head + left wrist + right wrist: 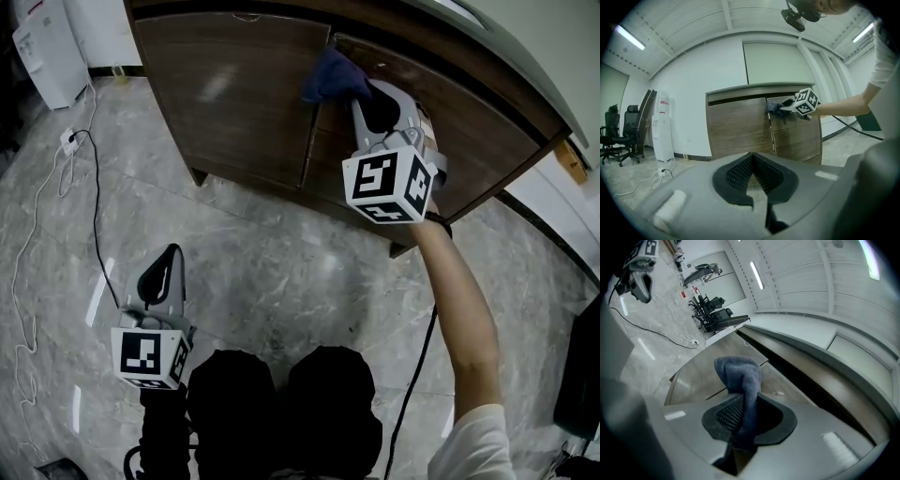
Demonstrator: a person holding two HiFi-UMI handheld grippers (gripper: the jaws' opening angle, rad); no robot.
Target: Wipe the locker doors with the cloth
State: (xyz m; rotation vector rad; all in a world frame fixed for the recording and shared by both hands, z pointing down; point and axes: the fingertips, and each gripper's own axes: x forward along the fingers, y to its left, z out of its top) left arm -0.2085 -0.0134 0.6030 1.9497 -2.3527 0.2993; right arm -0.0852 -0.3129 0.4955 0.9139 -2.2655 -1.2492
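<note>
Right tongs (364,92) pinch the cloth (330,77). The blue cloth is squeezed between the two pads, and a big bunch sticks out in front, past the tips. Left tongs (165,272) are pressed together with nothing in them. They hang low over the floor (281,253), near the person's legs, well apart from the locker.

The cloth is up high, at the top left corner of the right door (469,141), just beside the gap (310,141) between the two doors. It looks like it touches the wood there, but I cannot tell how hard it pushes. The right tongs point straight at the door, so the bunch comes first and the door is right in front of it.

Most of the right door lies below the cloth and to the right. The left door (234,94) lies the other way, to the left across the gap. Both doors are flat boards, and the gap runs up and down.

The right hand is the one close to the doors, so I think it does the wiping. A next move would likely need the cloth to slide down or to the right, flat on the wood. The bunch is soft and could fold if only its tip rubs.
</note>
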